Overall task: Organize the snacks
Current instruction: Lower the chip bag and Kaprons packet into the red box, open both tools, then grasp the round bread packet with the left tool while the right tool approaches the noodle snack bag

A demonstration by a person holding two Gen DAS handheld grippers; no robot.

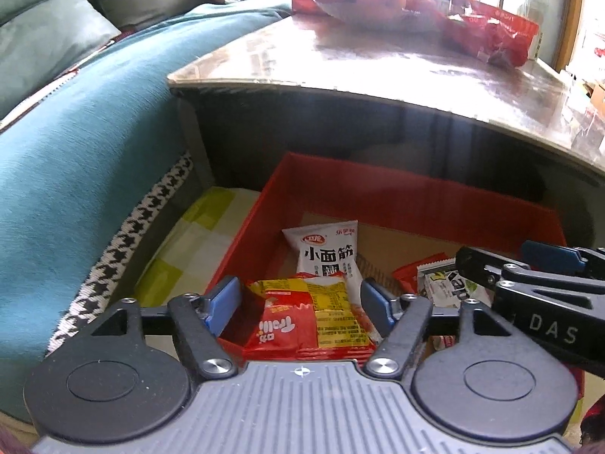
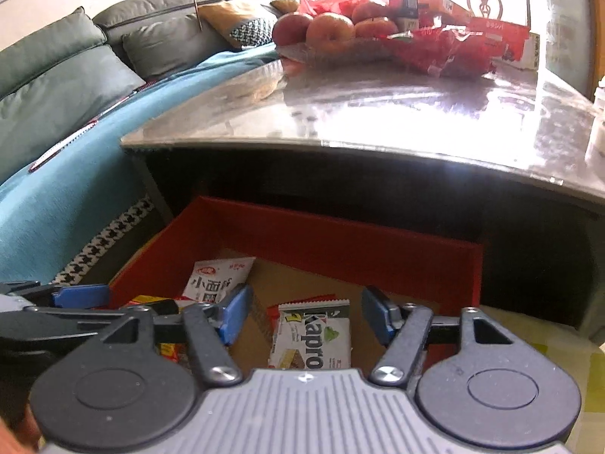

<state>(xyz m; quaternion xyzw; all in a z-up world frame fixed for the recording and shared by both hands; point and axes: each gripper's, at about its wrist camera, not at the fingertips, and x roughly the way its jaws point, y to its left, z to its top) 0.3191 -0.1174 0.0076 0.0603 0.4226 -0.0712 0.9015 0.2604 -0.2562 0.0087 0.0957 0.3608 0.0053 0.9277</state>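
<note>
Teal sofa cushions flank a glossy desk, under whose near edge a red cardboard box collects crinkly snack packets. Left gripper jaws stand apart around a red-yellow packet, not pressing; right gripper jaws, likewise empty, straddle a white wafer packet.

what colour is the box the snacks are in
Red outside, brown cardboard inside; the box shows best in the left wrist view.

red-and-yellow packet: the left gripper's body is hiding its near end.
Kapro wafer: its lower end is disappearing behind the right gripper.
fruit bowl: glare is washing it out, blurring the packaging behind.
red box: near wall is lying out of view.
</note>
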